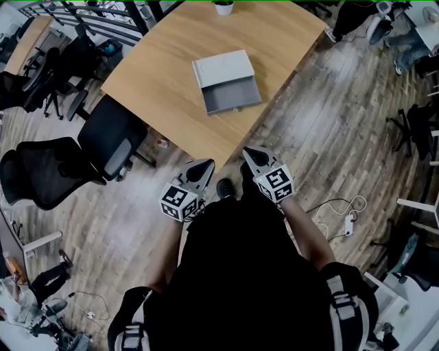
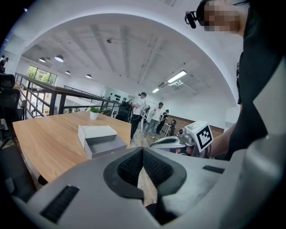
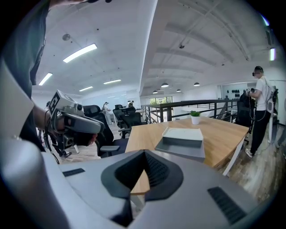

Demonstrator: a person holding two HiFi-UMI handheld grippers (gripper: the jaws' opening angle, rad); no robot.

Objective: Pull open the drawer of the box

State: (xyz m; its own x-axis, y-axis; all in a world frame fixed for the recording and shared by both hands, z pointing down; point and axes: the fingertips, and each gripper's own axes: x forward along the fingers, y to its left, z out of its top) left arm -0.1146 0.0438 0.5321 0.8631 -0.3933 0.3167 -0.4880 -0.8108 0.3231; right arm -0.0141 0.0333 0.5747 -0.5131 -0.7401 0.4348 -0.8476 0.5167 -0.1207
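Observation:
A white box (image 1: 221,67) lies on the wooden table (image 1: 171,62), with its grey drawer (image 1: 233,93) pulled out toward me and empty. Both grippers are held close to my body, off the table's near corner and well short of the box. My left gripper (image 1: 205,164) is shut with nothing in it, and so is my right gripper (image 1: 247,151). In the left gripper view the box (image 2: 96,131) and drawer (image 2: 106,146) sit beyond the shut gripper (image 2: 143,150). The right gripper view shows the drawer (image 3: 180,148) ahead of the shut gripper (image 3: 145,153).
A small potted plant (image 1: 223,6) stands at the table's far edge. Black office chairs (image 1: 112,140) crowd the left side. A power strip with cable (image 1: 349,223) lies on the floor to the right. Several people (image 2: 141,112) stand in the background.

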